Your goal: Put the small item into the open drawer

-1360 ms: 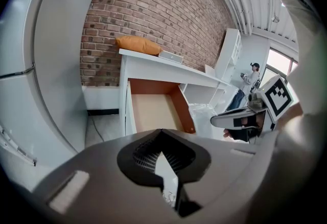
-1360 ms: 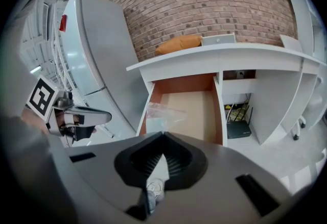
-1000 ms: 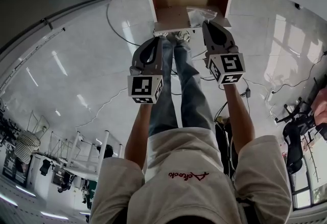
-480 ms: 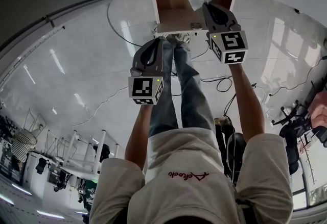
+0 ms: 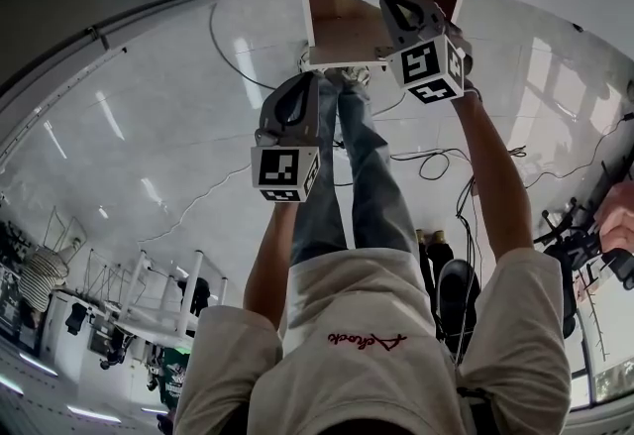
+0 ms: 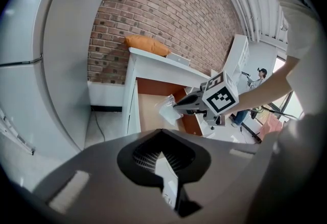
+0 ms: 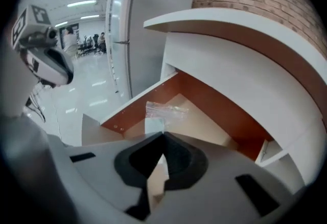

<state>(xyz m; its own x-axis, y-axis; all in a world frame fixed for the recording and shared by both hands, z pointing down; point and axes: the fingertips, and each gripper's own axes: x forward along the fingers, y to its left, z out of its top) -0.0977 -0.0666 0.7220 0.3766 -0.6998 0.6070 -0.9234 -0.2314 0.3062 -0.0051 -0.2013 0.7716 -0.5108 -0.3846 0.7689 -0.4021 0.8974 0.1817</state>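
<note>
1. R gripper (image 7: 163,135): jaws clamped on one edge of the small item (image 7: 166,109). It's a clear plastic bag w/ sth pale inside; contents not legible.
2. Key relation: the bag sticks out fwd of the R tips and sits over the drawer (image 5: 342,32) floor. It's between the drawer's side walls and well behind its front panel, so already inside the drawer outline.
3. Height: in the left gripper view the bag looks to hang above the drawer floor, not resting on it. Contact can't be ruled out from these angles.
4. Long axis: the bag's long side runs across the drawer, wall to wall, approx square to the R jaw line. The pinched edge is the one toward the drawer front; the free end points to the drawer back.
5. Judgement: no more reach needed. Next move is prob just opening the R jaws for a straight drop. Risk: thin film may cling to a pad or drift.
6. L gripper (image 6: 161,132): jaws pressed together, nothing between them. It's outside the drawer, out in front of the front panel near its left end, well apart from the bag. R is clearly the nearer tool.
7. Counts: 1 bag, 1 open drawer, 2 grippers. Also 1 orange cushion (image 6: 147,44) on the cabinet top (image 6: 163,66) above the drawer.
</note>
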